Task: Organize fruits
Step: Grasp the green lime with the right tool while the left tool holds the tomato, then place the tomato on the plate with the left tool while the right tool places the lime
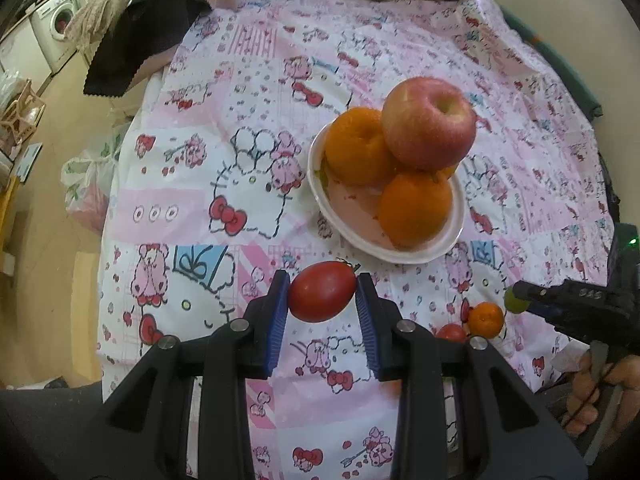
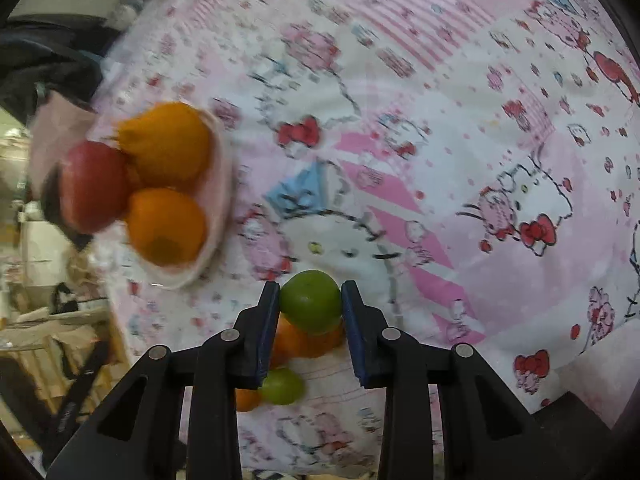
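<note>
My left gripper [image 1: 322, 298] is shut on a red plum tomato [image 1: 322, 297], held just in front of a white bowl [image 1: 436, 250]. The bowl carries a red apple [image 1: 430, 122] stacked on oranges [image 1: 414, 210]. My right gripper [image 2: 310, 300] is shut on a small green fruit [image 2: 311, 300] above the pink cartoon tablecloth [image 2: 440, 140]. Under it lie small oranges [image 2: 298, 342] and another green fruit [image 2: 282, 386]. In the left wrist view the right gripper [image 1: 516, 299] reaches in from the right, beside a small orange [image 1: 485, 319] and a small red tomato [image 1: 451, 333].
A person's hand [image 1: 592, 392] grips the right tool's handle. Folded cloths and a dark towel [image 1: 132, 44] lie at the table's far end. The table edge drops to the floor on the left, where a plastic bag [image 1: 86, 188] and a washing machine [image 1: 56, 26] stand.
</note>
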